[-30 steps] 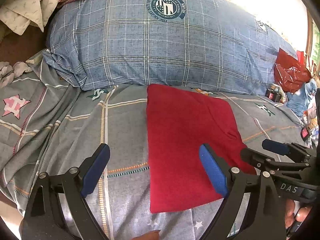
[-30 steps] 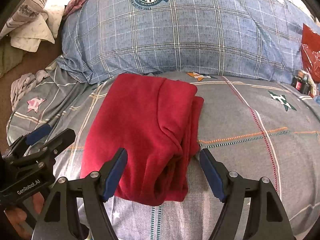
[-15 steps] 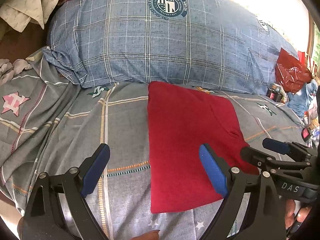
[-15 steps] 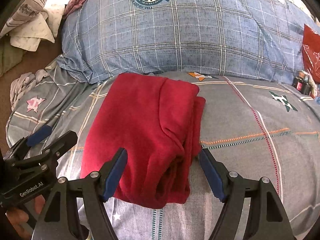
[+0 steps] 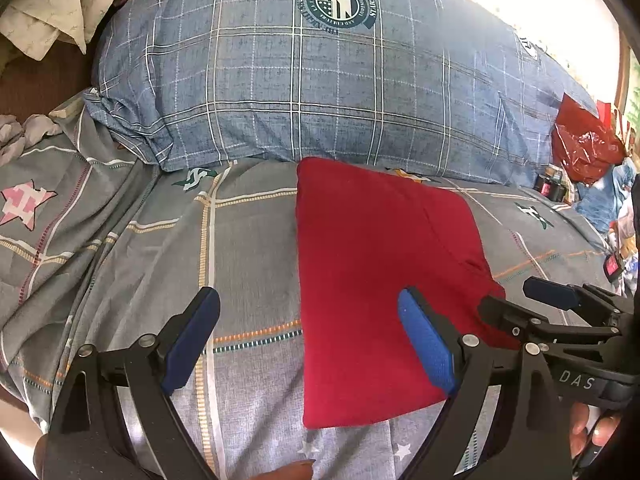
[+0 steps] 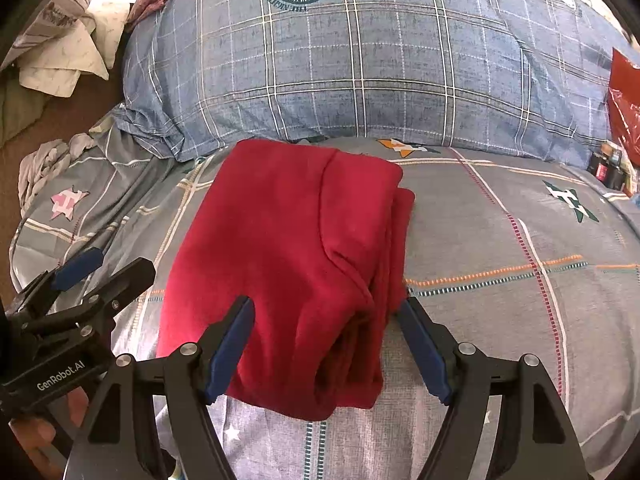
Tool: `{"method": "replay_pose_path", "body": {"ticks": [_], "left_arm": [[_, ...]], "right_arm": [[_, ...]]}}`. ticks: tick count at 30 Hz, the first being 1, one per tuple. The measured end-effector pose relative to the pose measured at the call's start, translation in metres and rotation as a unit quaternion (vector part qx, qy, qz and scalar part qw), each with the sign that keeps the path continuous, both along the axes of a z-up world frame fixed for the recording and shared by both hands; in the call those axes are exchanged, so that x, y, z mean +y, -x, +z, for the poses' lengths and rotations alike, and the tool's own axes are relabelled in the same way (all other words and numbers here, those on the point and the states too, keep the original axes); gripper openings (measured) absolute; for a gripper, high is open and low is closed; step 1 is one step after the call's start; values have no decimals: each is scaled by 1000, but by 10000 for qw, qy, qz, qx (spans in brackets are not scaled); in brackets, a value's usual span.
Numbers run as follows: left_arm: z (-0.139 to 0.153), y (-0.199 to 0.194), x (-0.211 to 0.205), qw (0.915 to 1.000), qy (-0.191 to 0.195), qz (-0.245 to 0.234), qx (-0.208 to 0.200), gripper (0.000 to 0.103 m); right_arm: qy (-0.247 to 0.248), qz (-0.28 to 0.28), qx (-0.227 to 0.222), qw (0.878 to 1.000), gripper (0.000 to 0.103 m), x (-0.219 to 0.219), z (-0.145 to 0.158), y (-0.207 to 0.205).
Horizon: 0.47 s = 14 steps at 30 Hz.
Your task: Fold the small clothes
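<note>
A red garment (image 5: 372,280) lies folded into a flat rectangle on the grey patterned bedsheet (image 5: 248,240). In the right wrist view the garment (image 6: 288,256) shows stacked layers along its right edge. My left gripper (image 5: 308,332) is open and empty, over the garment's near left edge. My right gripper (image 6: 326,344) is open and empty, with the garment's near right corner between its blue pads. Each gripper shows in the other's view: the right one at the far right of the left wrist view (image 5: 556,312), the left one at the far left of the right wrist view (image 6: 92,276).
A large blue plaid pillow (image 5: 320,80) lies behind the garment. A red plastic bag (image 5: 584,148) and small items sit at the right edge of the bed. Crumpled light cloth (image 6: 68,52) lies at the upper left, off the bed.
Both grippers have drawn slightly back and up from the garment; it sits a little lower and farther in both views. The jaws stay open. The garment has not moved.
</note>
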<state>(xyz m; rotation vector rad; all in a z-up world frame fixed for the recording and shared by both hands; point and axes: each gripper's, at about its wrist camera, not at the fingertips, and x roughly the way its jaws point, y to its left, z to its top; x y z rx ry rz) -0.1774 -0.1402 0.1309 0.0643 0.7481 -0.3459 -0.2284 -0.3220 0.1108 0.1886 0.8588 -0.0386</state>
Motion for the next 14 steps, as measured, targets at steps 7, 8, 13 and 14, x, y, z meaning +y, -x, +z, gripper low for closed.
{"method": "replay_pose_path", "body": {"ticks": [7,8,13,14], "left_arm": [[-5,-8,0,9999,76,-27,124,92],[-6,-9,0,9999,90,-40,138,92],[-8,-19,2,9999,36,-100,127,92],[-7,-24,5,9999,0,-65,131,92]], "right_arm": [[10,35,46,10000,77,1,-4,-7],[6,34,55,10000,77,0,-4,-8],[-11,-4,91,10000,77,-6,-9,-13],[-31,-45,93,9999,77,-11,-9,-15]]}}
